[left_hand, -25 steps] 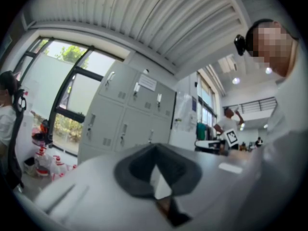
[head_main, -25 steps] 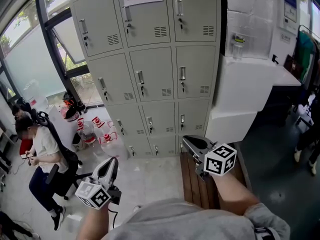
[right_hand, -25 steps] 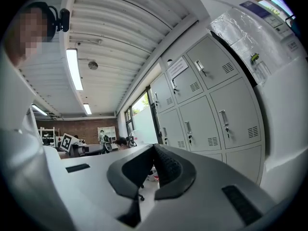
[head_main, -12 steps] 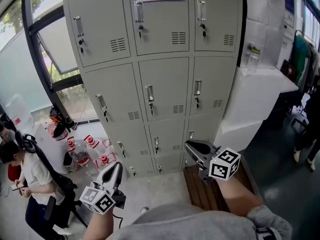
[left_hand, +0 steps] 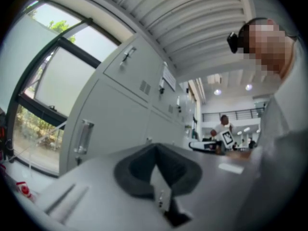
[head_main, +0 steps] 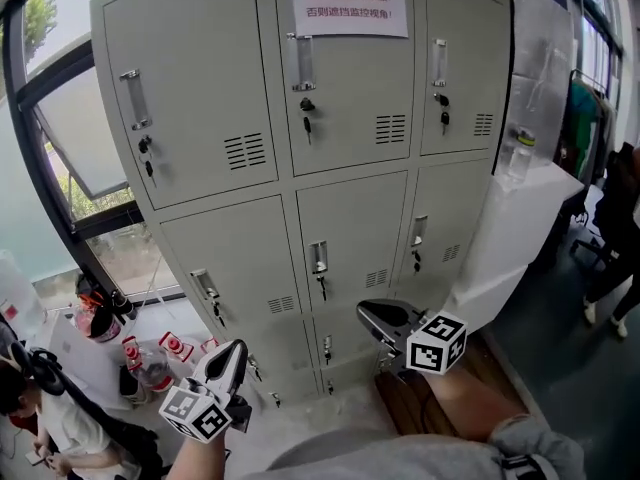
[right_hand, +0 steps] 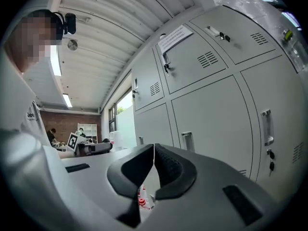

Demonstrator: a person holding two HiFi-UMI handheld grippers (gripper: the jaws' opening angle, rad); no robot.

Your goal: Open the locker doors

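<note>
A grey locker cabinet [head_main: 250,258] with three columns of doors fills the head view, and every door is shut. Each door has a vertical handle, such as the middle one [head_main: 318,258], with a key lock under it. A paper notice [head_main: 348,1] is stuck on the top middle door. My left gripper [head_main: 236,346] is low at the left, shut and holding nothing, short of the lower doors. My right gripper [head_main: 362,308] is shut and bare in front of the lower middle doors. The left gripper view shows the pads meeting [left_hand: 155,146]. The right gripper view shows the same [right_hand: 154,146].
A window [head_main: 60,138] stands left of the cabinet. Red-capped bottles [head_main: 150,363] sit on the floor below it, beside a seated person [head_main: 30,398]. A white counter [head_main: 520,218] with a bottle [head_main: 517,153] adjoins the cabinet's right side. A wooden bench [head_main: 420,408] lies below my right arm.
The lockers have grown larger and the view has tilted up as I came closer. Both grippers stay shut, low in the view.
</note>
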